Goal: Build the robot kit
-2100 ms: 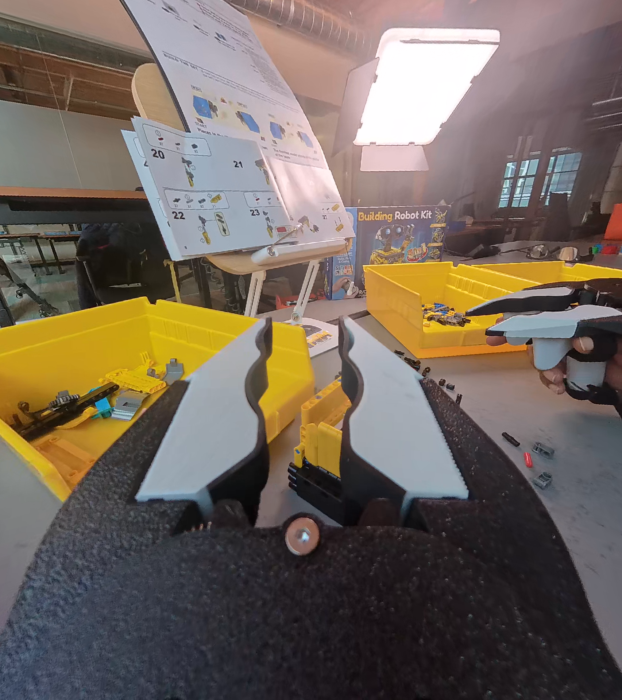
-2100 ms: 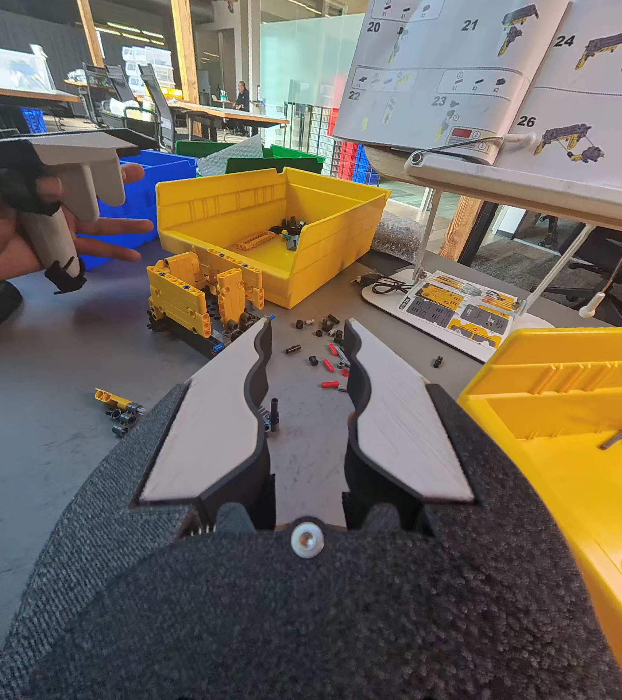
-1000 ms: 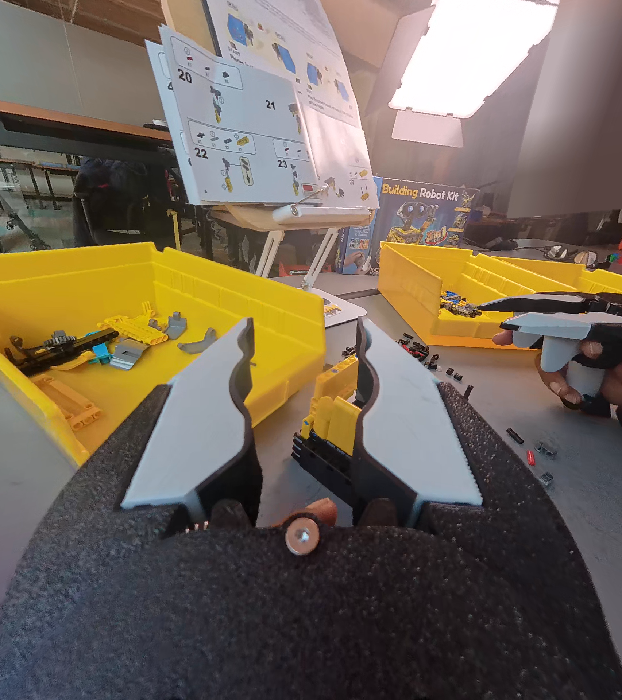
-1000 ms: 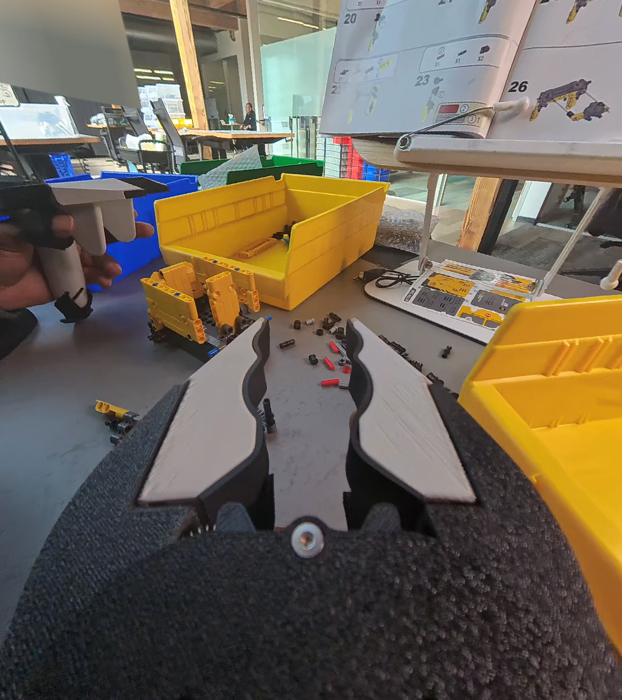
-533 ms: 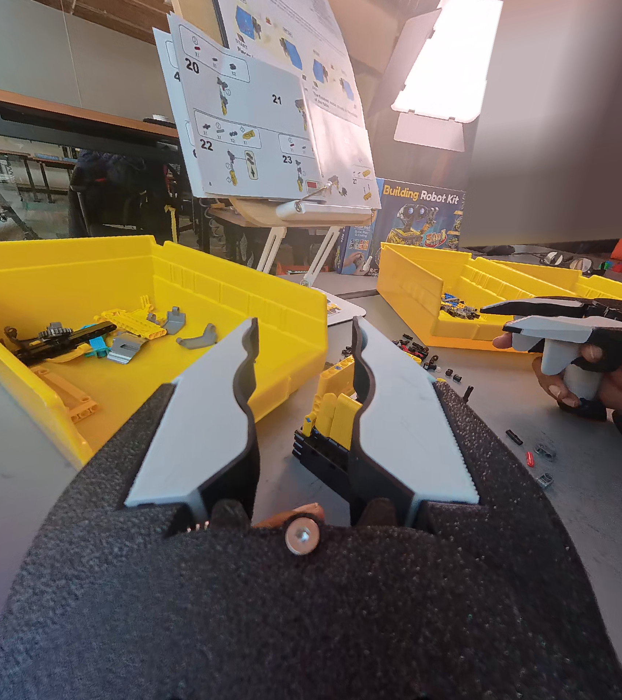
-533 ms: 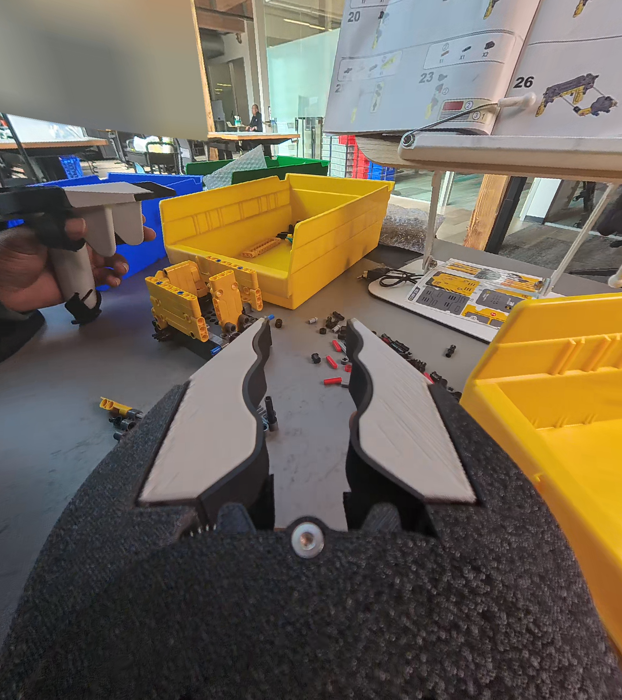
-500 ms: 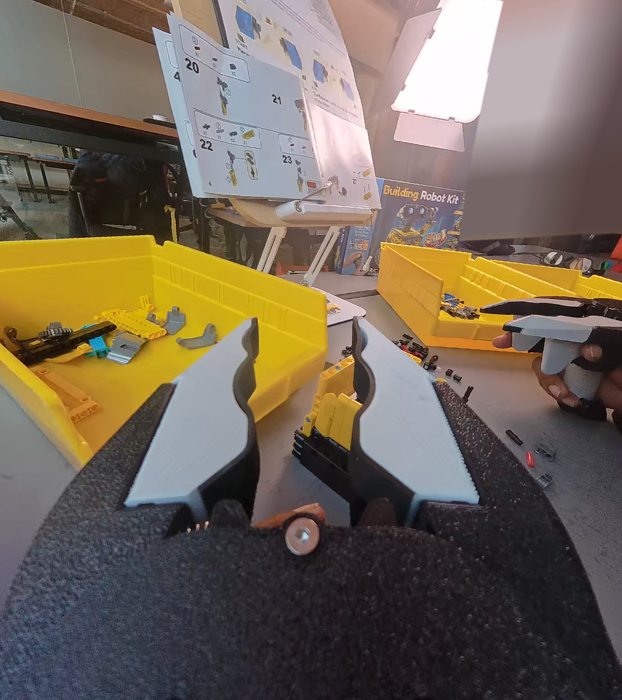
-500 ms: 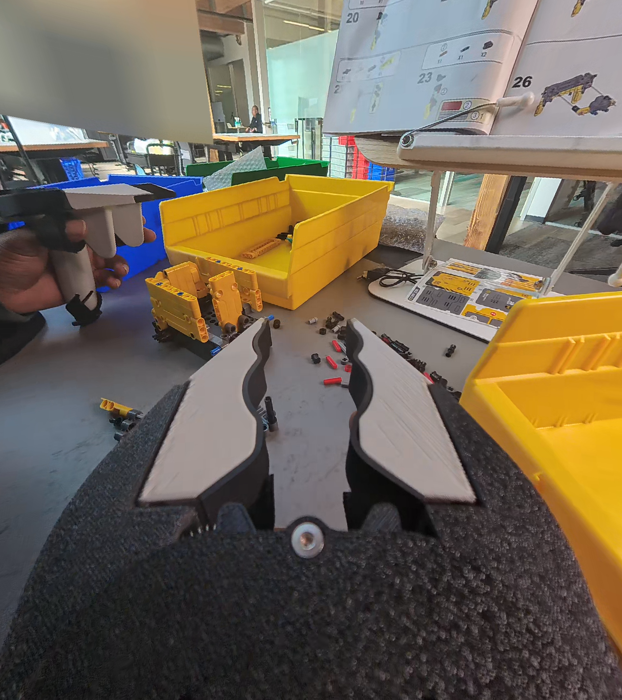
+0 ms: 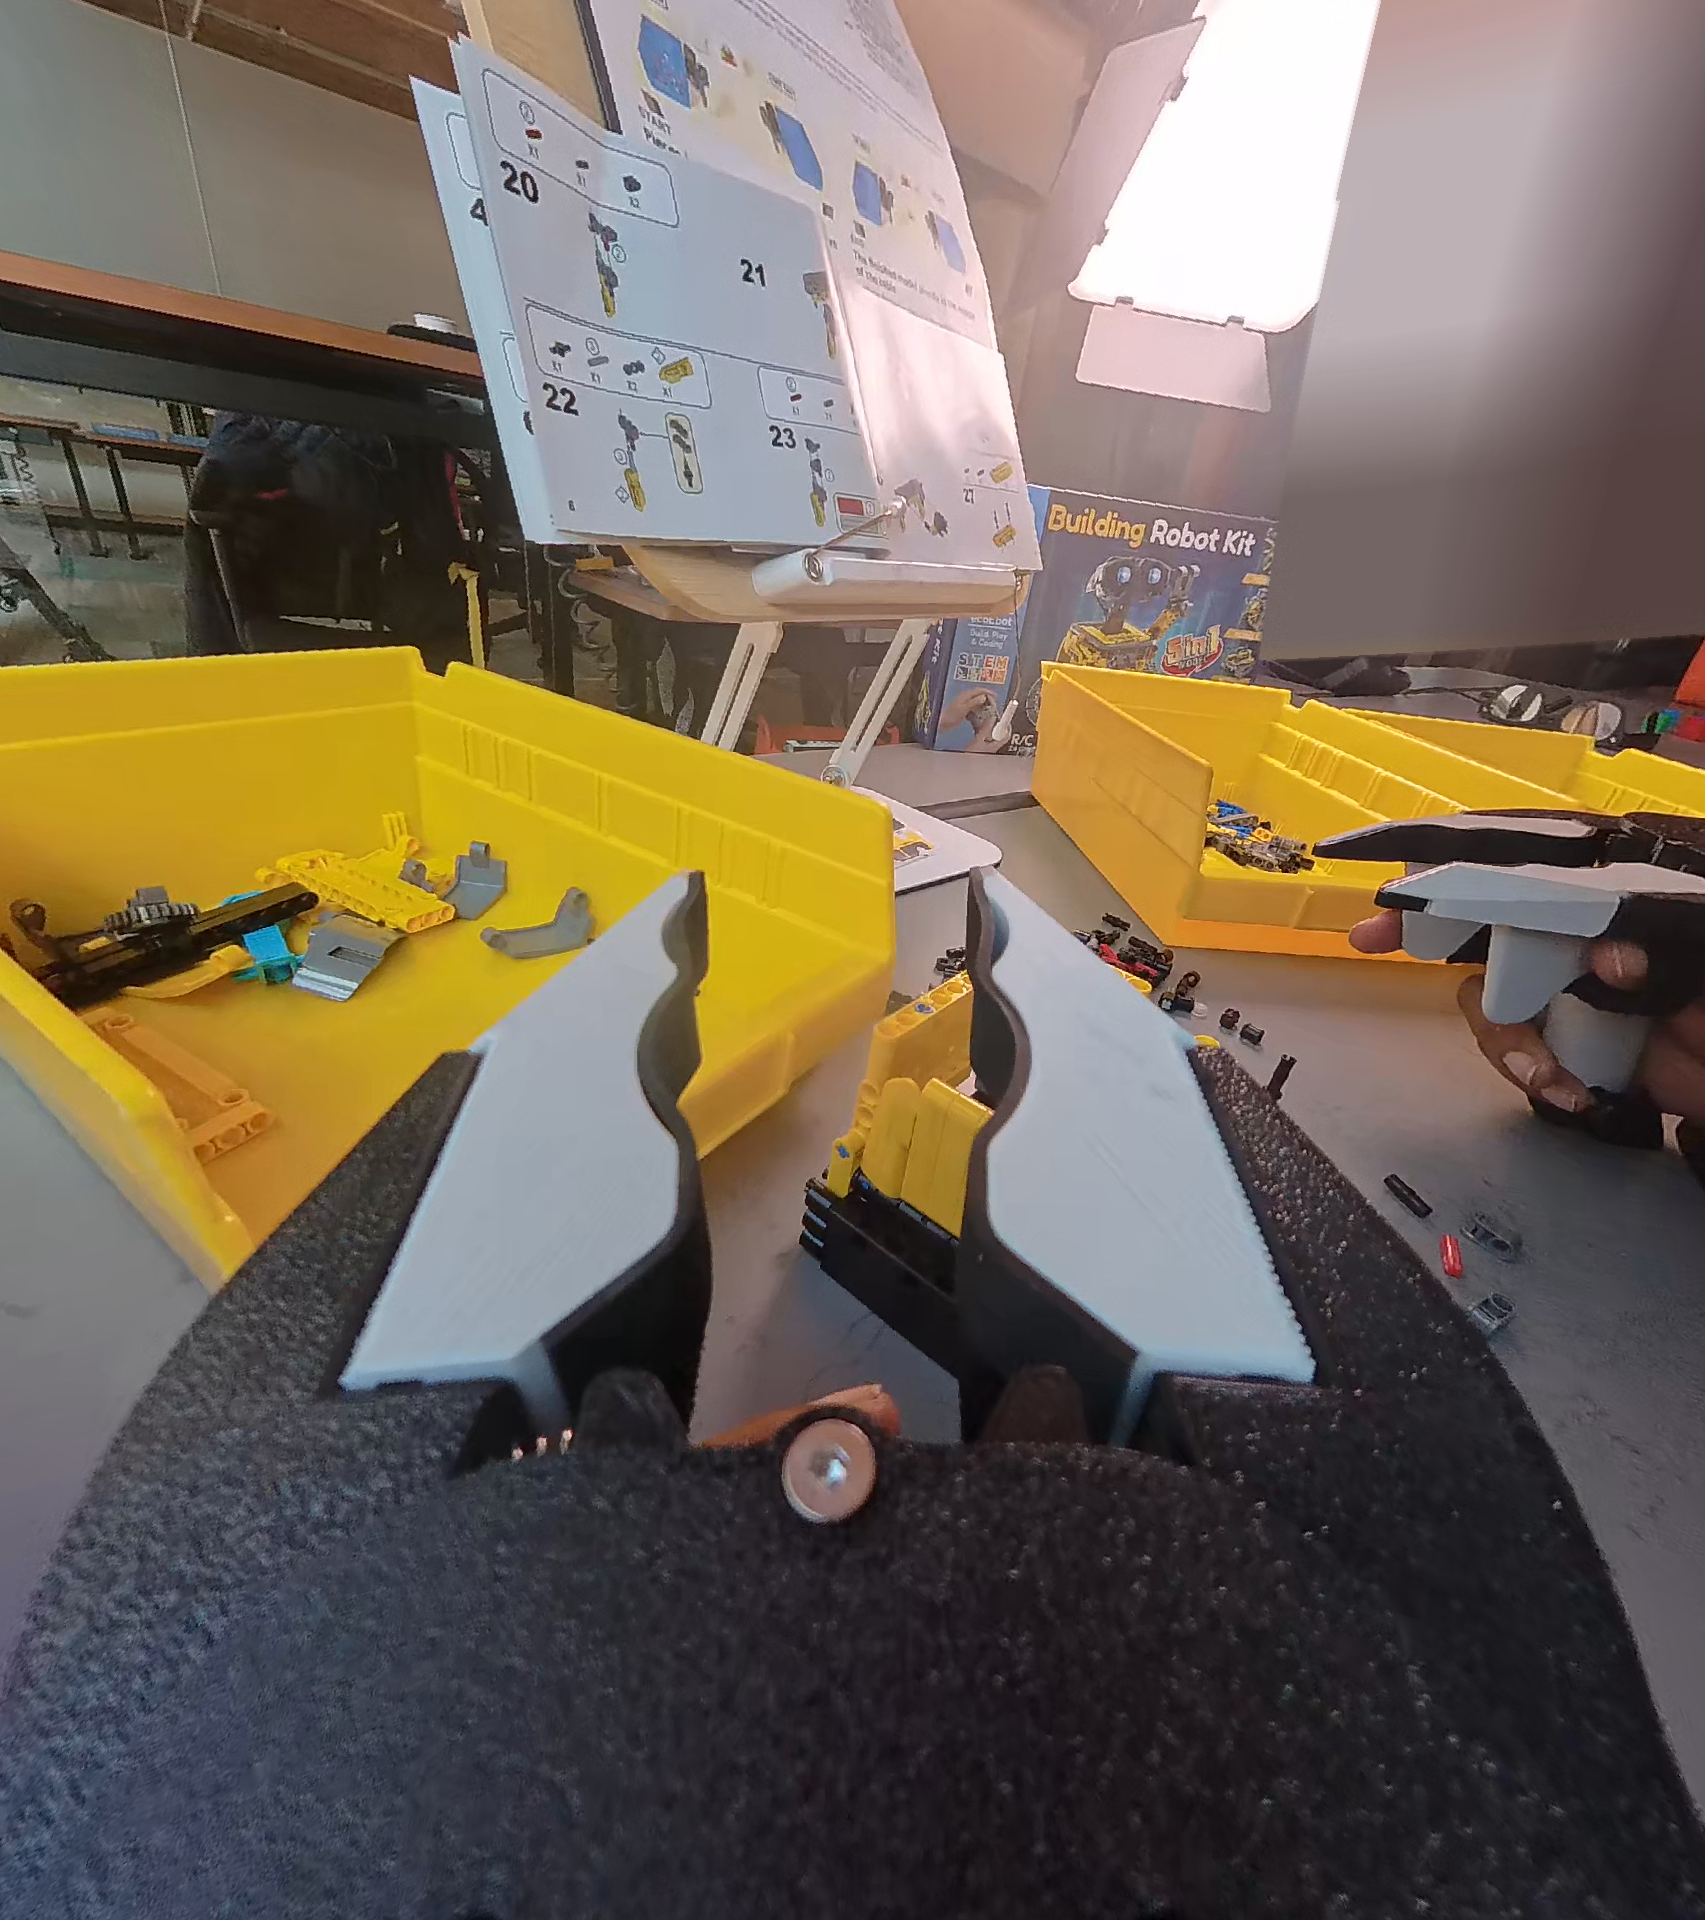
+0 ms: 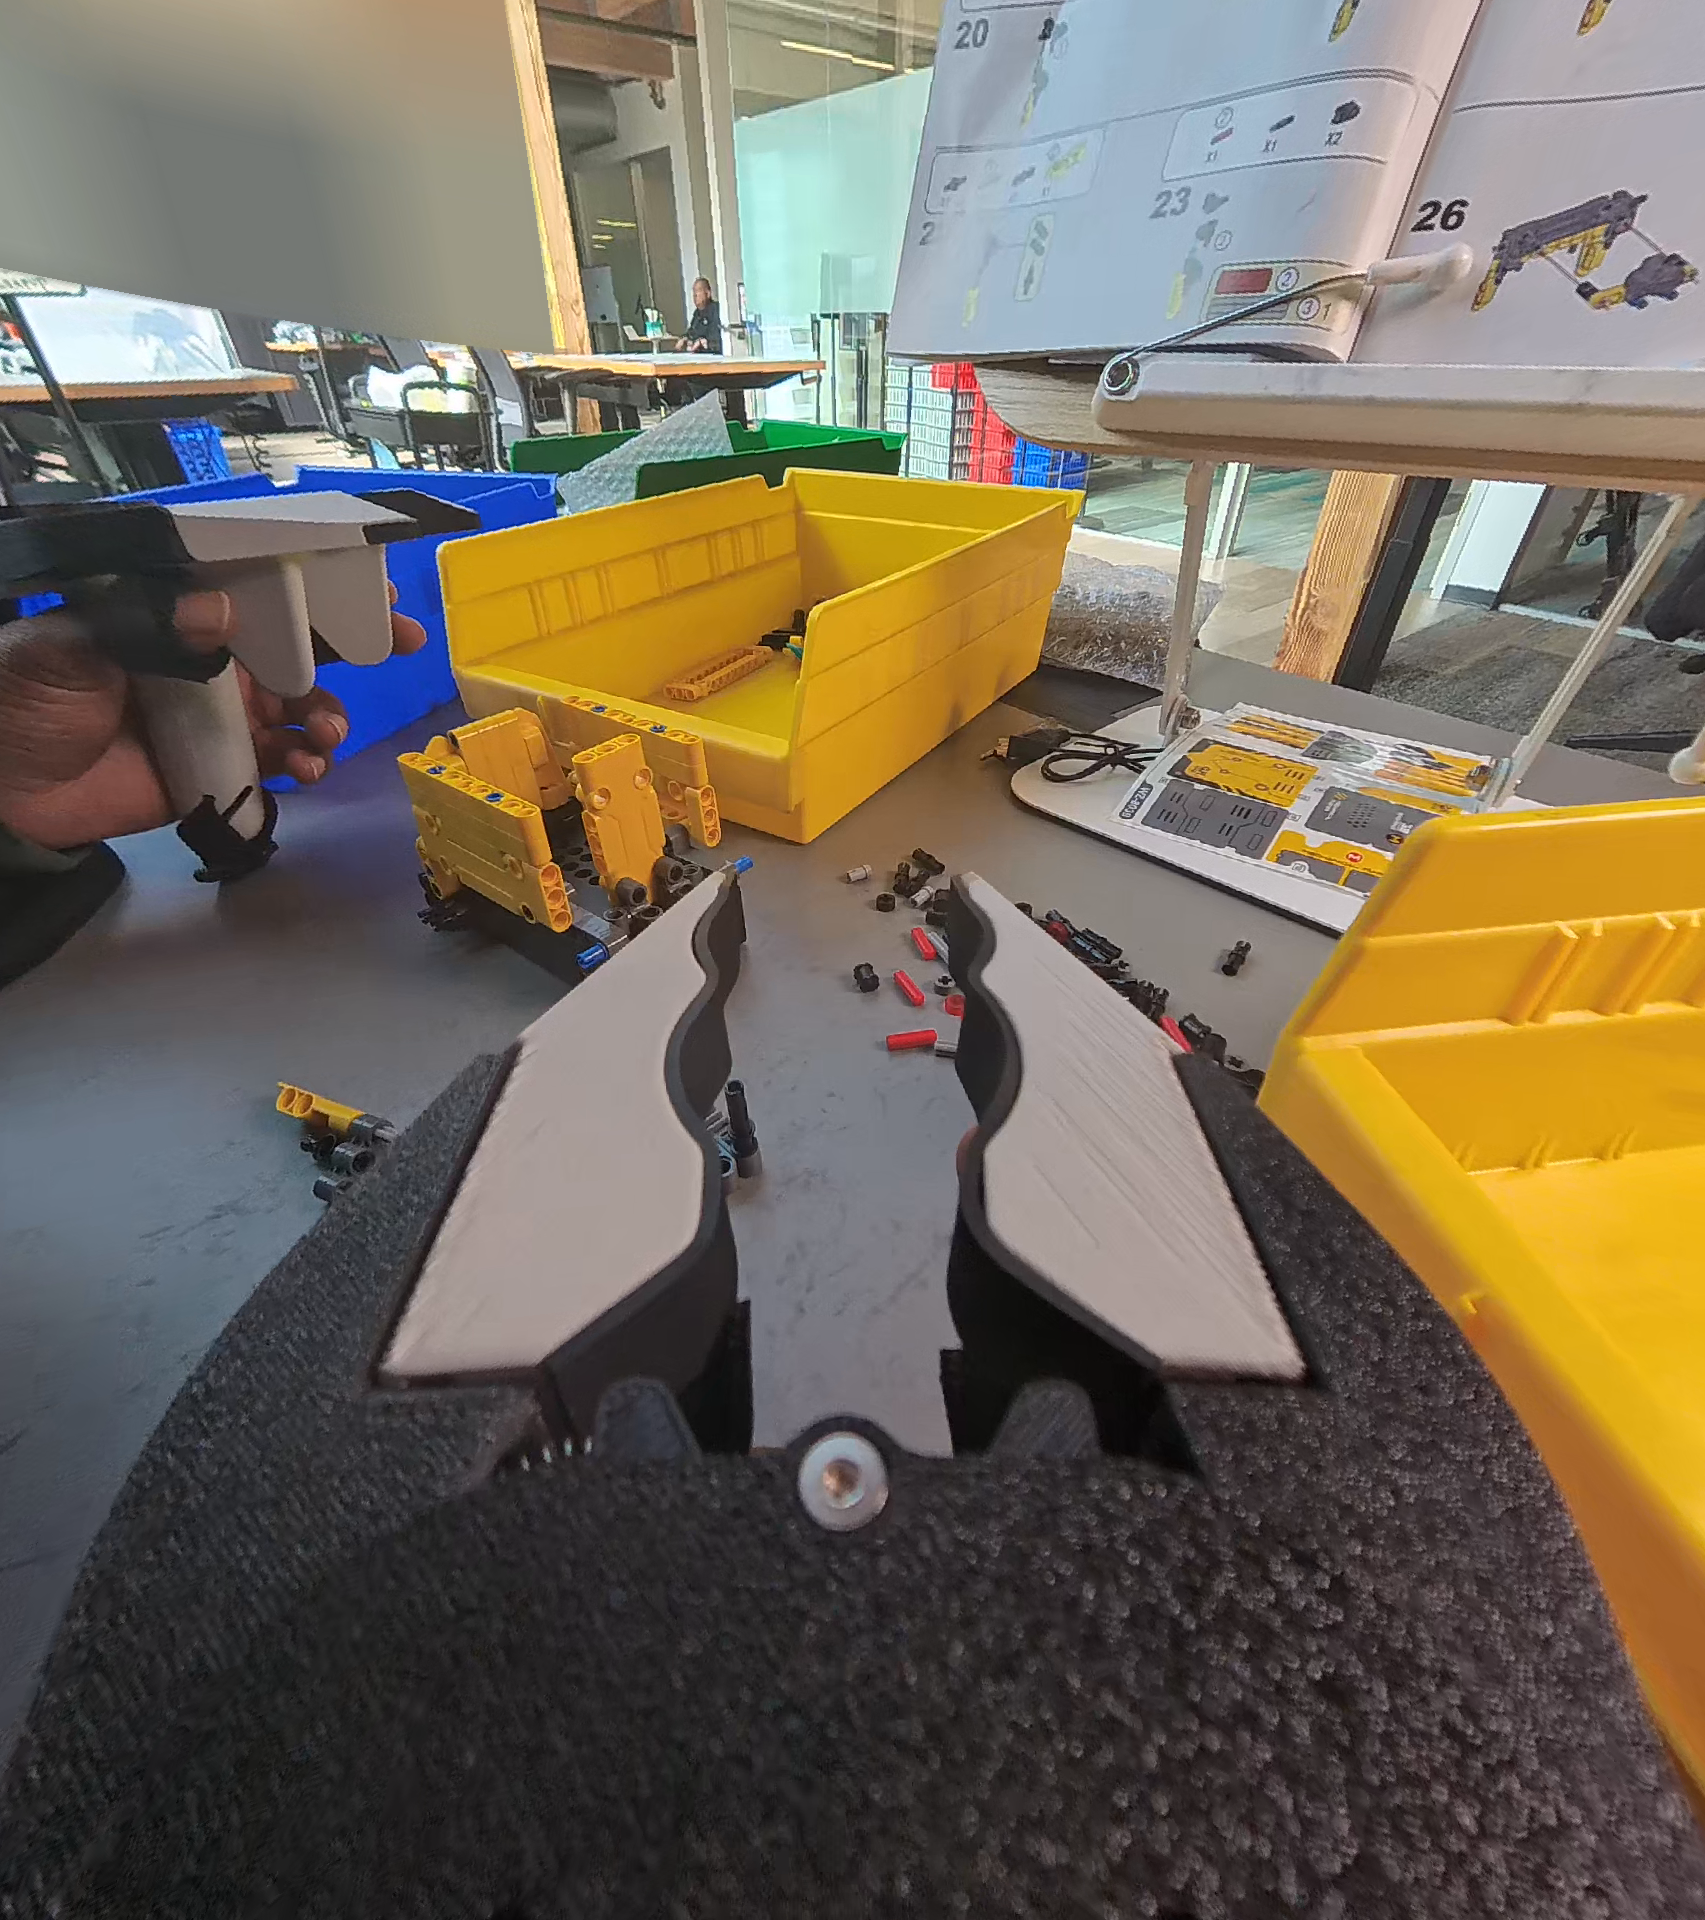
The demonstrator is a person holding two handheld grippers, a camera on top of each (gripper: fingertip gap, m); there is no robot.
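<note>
Holding my left gripper (image 9: 832,914) with its fingers apart and nothing between them, I look down at the yellow and black brick model (image 9: 905,1153), which sits on the gray table (image 9: 1606,1403) in the middle of the left wrist view, just past my right finger and partly hidden by it. In the right wrist view the same brick model (image 10: 557,821) stands left of the middle, close to my right gripper (image 10: 843,894), which is spread wide too and holds nothing. Little black and red pins (image 10: 915,987) lie loose on the table just in front of that gripper. A small yellow and black piece (image 10: 328,1117) lies by itself lower left. To grab the model well, I think I should come in slowly, keep my fingers level with the table, and close on its flat yellow sides so it does not tip. Next to the model is a yellow bin (image 9: 682,821) with gray, black and yellow parts inside, filling the left of the left wrist view. Another yellow bin (image 10: 1554,935) fills the right side of the right wrist view. Up top, an open booklet of building steps (image 9: 682,343) rests on a white stand (image 9: 879,577). A blue toy box (image 9: 1139,613) stands far back.
</note>
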